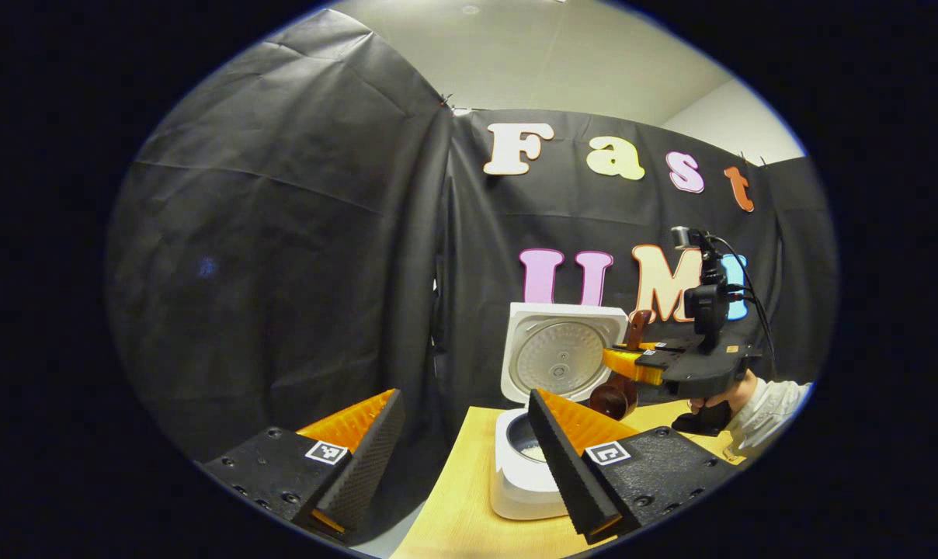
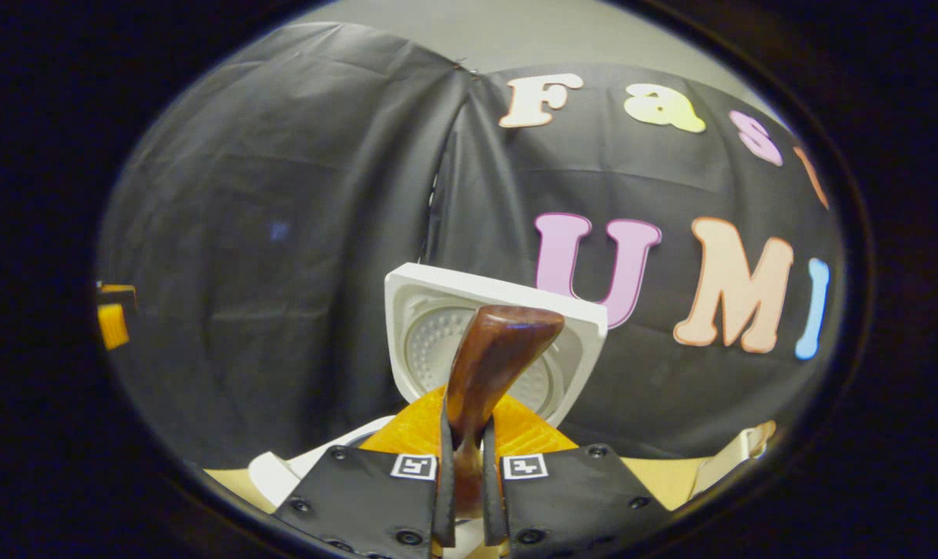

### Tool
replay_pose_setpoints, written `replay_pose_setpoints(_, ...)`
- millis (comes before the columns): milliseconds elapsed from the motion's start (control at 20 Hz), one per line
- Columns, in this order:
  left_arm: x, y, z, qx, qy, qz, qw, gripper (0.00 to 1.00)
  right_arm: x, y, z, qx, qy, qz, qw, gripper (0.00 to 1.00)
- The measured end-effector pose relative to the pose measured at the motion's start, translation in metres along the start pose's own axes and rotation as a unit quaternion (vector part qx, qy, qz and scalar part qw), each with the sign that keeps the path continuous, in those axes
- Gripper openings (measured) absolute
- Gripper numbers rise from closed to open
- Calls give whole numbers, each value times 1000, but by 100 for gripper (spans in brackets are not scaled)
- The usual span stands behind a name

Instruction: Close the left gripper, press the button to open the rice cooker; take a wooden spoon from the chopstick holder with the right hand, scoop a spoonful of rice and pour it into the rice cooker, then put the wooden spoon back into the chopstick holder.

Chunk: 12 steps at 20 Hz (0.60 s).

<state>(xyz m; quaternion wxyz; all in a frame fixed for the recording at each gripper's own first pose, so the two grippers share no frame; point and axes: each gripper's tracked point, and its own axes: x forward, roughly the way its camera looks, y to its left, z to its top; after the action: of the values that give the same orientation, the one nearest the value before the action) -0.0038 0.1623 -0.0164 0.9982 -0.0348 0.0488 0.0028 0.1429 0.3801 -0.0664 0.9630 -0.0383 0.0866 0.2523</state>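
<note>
The left hand-held gripper (image 1: 461, 458) has two wedge-shaped fingers with finely ribbed inner faces. Each finger mounts on a matte black textured block carrying recessed round screws and one small square black-and-white marker near its inner corner.

The right hand-held gripper (image 2: 465, 497) has the same black blocks, screws along the lower edge, and one square marker per side.

In the left gripper view, the right hand-held gripper (image 1: 632, 365) appears with a black body, a small camera on an upright black mount above it, and black cables looping down behind that mount. Below the body a black pistol-style handle sits in a hand (image 1: 721, 400), which wears a light grey sleeve (image 1: 772, 415).
</note>
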Motion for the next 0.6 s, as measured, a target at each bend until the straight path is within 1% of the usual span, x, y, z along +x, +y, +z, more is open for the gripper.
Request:
replay_pose_setpoints(100, 4, -12, 4, 1, -4, -12, 1000, 93, -16, -24, 4, 44, 3, -7, 999, 17)
replay_pose_setpoints(200, 10, -26, 6, 3, -8, -24, 1000, 93, -35, -49, 8, 68, 2, -19, 998, 17)
replay_pose_setpoints(300, 15, -43, 10, 2, -11, -37, 999, 93, -55, -76, 9, 81, 1, -32, 996, 18)
replay_pose_setpoints(350, 19, -52, 10, 1, -12, -42, 999, 93, -64, -90, 9, 85, -1, -40, 996, 17)
replay_pose_setpoints(600, 30, -96, 16, 4, -16, -74, 997, 93, -121, -174, -3, 101, 5, -103, 990, 16)
